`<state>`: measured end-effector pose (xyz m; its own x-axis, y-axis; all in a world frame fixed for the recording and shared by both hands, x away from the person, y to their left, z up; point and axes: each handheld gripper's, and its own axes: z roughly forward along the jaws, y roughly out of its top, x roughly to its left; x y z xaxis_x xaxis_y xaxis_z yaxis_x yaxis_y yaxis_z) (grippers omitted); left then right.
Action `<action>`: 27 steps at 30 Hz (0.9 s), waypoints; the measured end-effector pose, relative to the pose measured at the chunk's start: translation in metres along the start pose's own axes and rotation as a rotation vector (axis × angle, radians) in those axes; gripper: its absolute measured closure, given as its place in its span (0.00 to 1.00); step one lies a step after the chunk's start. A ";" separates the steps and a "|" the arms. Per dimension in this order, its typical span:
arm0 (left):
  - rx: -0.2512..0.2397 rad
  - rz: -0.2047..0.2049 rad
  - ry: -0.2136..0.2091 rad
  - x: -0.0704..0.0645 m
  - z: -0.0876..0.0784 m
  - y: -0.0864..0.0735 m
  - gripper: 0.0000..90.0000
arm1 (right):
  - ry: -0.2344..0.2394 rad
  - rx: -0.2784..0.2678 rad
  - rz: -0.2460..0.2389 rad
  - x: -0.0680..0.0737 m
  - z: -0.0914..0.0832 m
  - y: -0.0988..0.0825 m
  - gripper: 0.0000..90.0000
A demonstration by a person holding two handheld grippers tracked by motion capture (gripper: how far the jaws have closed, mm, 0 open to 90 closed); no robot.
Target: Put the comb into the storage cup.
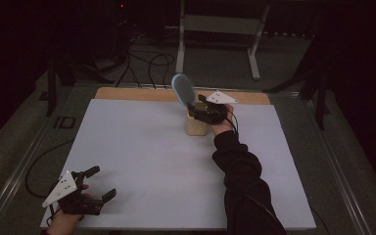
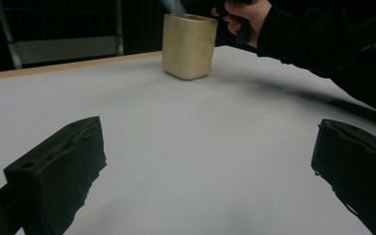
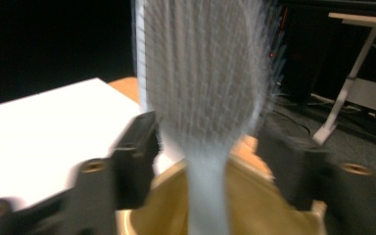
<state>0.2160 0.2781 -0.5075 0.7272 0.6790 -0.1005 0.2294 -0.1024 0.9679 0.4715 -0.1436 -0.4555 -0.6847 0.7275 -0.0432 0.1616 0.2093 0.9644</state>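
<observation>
Left gripper (image 1: 99, 185), at seven o'clock on the white table sheet (image 1: 142, 161): jaws spread wide, grasping nothing, resting low over the bare sheet. Tan cup (image 1: 196, 125), at twelve o'clock near the far edge: upright, with a pale blue hairbrush (image 1: 182, 90) standing handle-down in it and leaning left. Right gripper (image 1: 194, 106), just above the cup: jaws flank the brush neck on both sides; blur prevents telling whether they touch it.
</observation>
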 end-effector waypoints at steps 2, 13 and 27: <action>0.000 0.002 0.000 0.000 0.000 0.000 0.00 | 0.010 0.008 0.002 0.000 -0.002 0.001 0.26; 0.000 0.002 0.002 0.000 0.000 0.000 0.00 | 0.004 0.040 0.026 -0.003 -0.010 0.003 0.10; 0.008 0.006 -0.002 0.001 0.007 0.002 0.00 | -0.004 0.064 0.035 -0.008 -0.021 0.011 0.10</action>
<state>0.2215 0.2732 -0.5073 0.7301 0.6767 -0.0955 0.2302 -0.1120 0.9667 0.4635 -0.1610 -0.4388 -0.6751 0.7376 -0.0114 0.2303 0.2254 0.9467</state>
